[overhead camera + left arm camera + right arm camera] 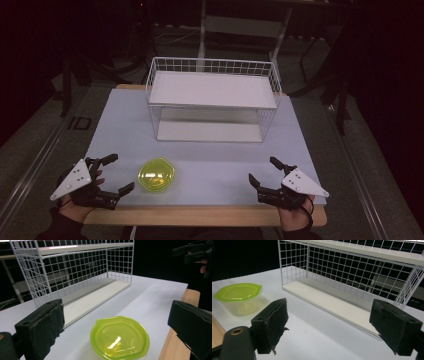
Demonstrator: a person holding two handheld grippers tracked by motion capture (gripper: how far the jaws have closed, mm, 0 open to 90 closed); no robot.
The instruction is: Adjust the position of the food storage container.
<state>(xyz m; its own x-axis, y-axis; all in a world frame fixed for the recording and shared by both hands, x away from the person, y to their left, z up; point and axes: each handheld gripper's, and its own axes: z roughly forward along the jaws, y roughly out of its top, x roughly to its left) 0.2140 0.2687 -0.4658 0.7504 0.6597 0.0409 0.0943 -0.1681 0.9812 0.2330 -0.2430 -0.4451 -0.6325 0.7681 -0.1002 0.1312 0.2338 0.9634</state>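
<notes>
Resting near the front edge of the pale table (200, 165), at about seven o'clock from its centre in the high view, is a small clear container with a lime-green lid (157, 174), standing upright and untouched. The left gripper (114, 174) sits at nine o'clock of the container, just beside it, its jaws spread wide apart and holding nothing; from the left gripper view the container (120, 337) lies between and a little beyond the two black pads. The right gripper (266, 173) sits at three o'clock of the container, well apart from it, near the table's front right corner, its jaws likewise wide apart and empty. In the right gripper view the container (239, 298) stands off at ten o'clock, and the lid's small tab can be seen at its edge. A white wire rack (212, 100) with a flat upper shelf and a flat lower shelf stands at twelve o'clock on the table, toward the far edge, with both shelves bare. A strip of wooden board (205, 216) runs along the front of the table under both hands.
</notes>
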